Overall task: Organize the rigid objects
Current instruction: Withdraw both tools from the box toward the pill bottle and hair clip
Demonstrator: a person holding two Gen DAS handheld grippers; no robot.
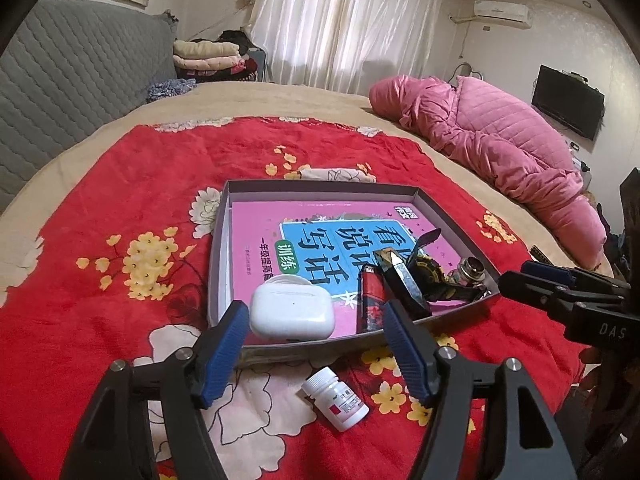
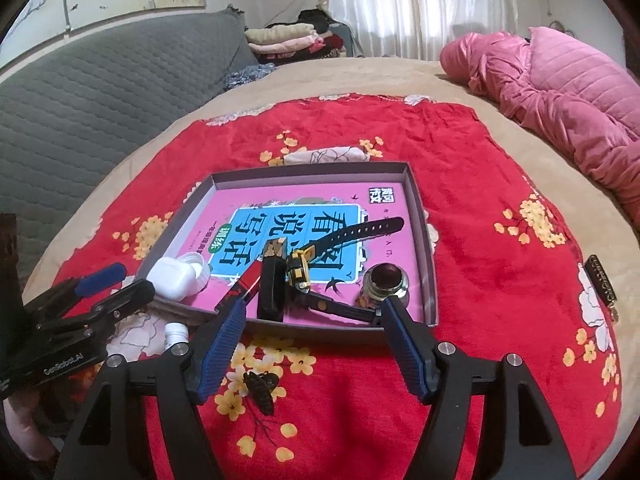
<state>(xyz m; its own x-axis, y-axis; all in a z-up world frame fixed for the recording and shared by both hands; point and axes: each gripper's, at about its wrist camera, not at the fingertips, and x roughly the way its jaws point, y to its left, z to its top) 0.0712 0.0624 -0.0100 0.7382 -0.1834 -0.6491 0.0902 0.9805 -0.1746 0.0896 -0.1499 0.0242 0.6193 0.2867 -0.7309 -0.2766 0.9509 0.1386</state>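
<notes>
Both grippers' jaws spread, empty; pill bottle half hidden behind left gripper.

Both wrist views look down, close — sharing the tray.

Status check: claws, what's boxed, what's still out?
Left claw and right claw open, empty. Earbud case, lighter, watch in box. Pill bottle still outside on blanket.

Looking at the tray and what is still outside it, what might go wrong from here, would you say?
The small white pill bottle lies on its side on the soft red floral blanket; it may roll when the open left gripper closes. The shallow grey cardboard tray is crowded near its front edge, so the white earbud case might get knocked.
</notes>
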